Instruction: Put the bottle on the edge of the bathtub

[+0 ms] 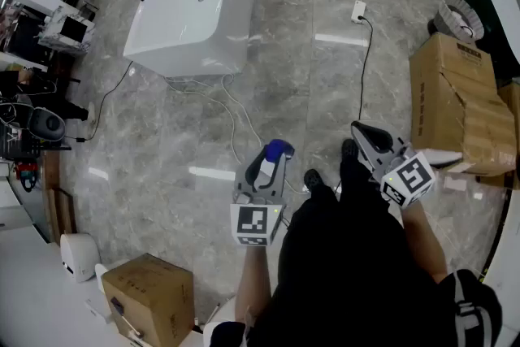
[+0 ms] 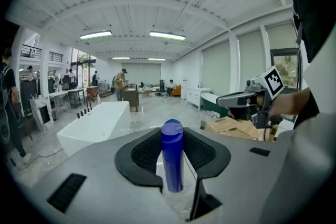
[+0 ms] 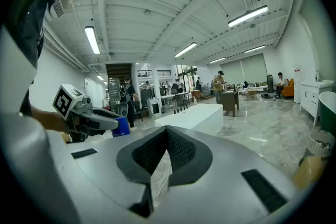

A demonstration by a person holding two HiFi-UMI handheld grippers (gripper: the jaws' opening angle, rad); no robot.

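- Bathtub (image 1: 191,8) sits far up-left across the floor (image 1: 325,77), well apart from me.
- My left gripper (image 1: 270,162) clamps the blue bottle (image 2: 172,157) upright between its jaws.
- My right gripper (image 3: 167,134) — jaws together, empty.

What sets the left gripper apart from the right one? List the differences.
The left gripper's jaws are closed on an upright blue bottle; the right gripper's jaws hold nothing. The left gripper's jaws stand apart with the bottle between them; the right gripper's jaws meet at the tips. Both are held over the floor, short of the white bathtub.
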